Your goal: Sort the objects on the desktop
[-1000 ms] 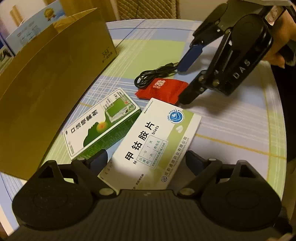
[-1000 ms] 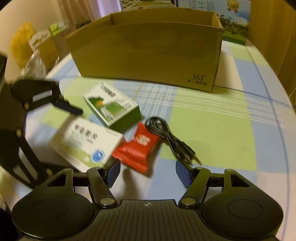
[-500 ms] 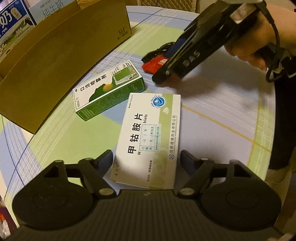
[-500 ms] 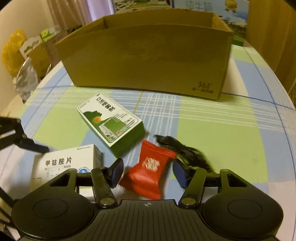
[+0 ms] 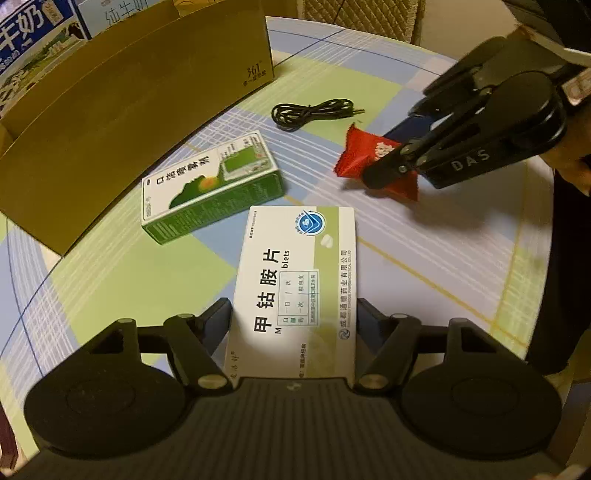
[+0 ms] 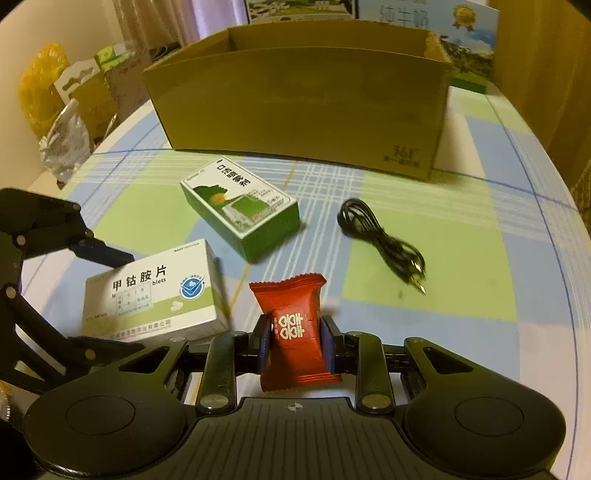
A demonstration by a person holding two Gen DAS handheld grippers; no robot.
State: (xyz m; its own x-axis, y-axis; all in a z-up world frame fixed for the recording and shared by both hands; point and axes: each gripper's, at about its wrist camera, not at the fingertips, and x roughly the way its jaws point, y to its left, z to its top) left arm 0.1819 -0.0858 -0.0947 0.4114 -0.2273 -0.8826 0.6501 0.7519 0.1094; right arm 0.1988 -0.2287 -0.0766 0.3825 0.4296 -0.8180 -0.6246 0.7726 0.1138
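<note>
A white medicine box (image 5: 295,266) sits between the fingers of my left gripper (image 5: 293,317), which is shut on its long sides. From the right wrist view the same box (image 6: 155,291) is low over the table, with the left gripper (image 6: 110,299) around it. My right gripper (image 6: 295,336) is shut on a red candy packet (image 6: 291,302); from the left wrist view the packet (image 5: 360,151) hangs in that gripper (image 5: 388,155). A green medicine box (image 5: 210,184) (image 6: 240,206) and a coiled black cable (image 5: 314,110) (image 6: 380,240) lie on the table.
An open brown cardboard box (image 6: 295,103) (image 5: 122,110) stands at the far side of the round checked table (image 6: 424,221). Milk cartons (image 6: 461,22) stand behind it. Bags and clutter (image 6: 55,110) sit off the table's left edge. A hand (image 5: 569,166) holds the right gripper.
My right gripper closed on the red candy packet and drew it away from the cable. My left gripper drew the white box back from the green box.
</note>
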